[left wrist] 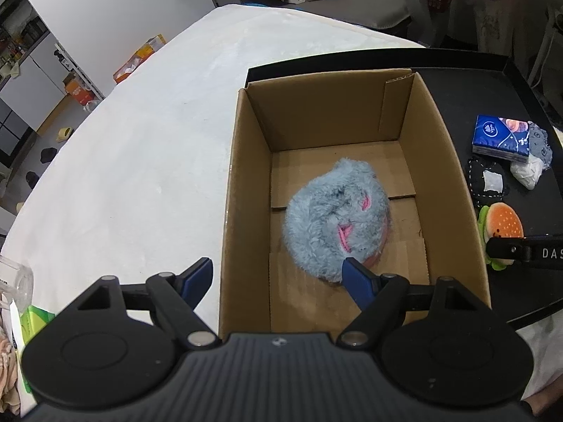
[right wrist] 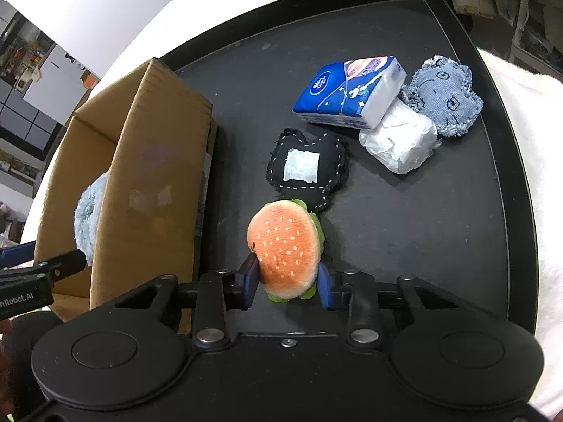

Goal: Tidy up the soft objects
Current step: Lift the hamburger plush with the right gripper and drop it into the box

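Right wrist view: burger plush (right wrist: 285,255) clamped between blue pads (right wrist: 250,277) of right gripper (right wrist: 286,283), jaws narrow, squeezing bun sides. Plush on black tray (right wrist: 387,228), touching black stitched cushion (right wrist: 308,167) just beyond. Gripper angled steeply down, approx. over tray's near edge. Tissue pack (right wrist: 348,93), white wad (right wrist: 401,140), denim patch (right wrist: 445,95) farther out, apart from plush. Cardboard box (right wrist: 155,190) just beside on left; open tray surface to right.

Left wrist view: left gripper (left wrist: 278,274) wide, holding nothing, straddling box (left wrist: 242,211) wall; one pad (left wrist: 355,276) inside near blue furry toy (left wrist: 336,221), contact unclear. Toy on box floor, room around it. White cloth (left wrist: 140,161) left of box.
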Available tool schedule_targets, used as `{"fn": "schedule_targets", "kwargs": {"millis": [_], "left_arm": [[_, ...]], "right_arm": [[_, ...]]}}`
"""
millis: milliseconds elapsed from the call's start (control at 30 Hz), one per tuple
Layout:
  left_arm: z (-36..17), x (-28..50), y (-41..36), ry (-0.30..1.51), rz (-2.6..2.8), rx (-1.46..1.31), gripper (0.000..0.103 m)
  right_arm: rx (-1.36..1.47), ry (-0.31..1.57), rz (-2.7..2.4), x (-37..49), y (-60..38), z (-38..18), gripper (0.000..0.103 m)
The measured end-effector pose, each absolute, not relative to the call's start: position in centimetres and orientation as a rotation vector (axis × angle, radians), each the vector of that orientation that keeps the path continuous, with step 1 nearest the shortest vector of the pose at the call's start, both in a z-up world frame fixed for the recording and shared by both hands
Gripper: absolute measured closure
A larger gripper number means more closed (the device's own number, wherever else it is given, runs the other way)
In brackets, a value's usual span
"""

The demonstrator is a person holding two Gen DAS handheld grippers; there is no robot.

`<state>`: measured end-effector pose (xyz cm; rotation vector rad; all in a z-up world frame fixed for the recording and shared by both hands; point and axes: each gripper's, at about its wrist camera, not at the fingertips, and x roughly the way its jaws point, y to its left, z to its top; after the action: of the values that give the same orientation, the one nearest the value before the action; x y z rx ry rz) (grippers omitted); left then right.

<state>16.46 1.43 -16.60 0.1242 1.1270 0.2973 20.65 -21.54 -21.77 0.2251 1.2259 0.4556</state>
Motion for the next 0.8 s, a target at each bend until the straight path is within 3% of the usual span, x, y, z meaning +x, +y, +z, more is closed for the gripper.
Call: {"fn": "schedule_targets", "kwargs": {"millis": [800], "left_arm": [[-15.3,15.0,4.0,1.078,0.275,0.011,0.024]], "right_arm": [[0.203,1.101,0.436,19.6,-21.8,-16.0,0.070]]}}
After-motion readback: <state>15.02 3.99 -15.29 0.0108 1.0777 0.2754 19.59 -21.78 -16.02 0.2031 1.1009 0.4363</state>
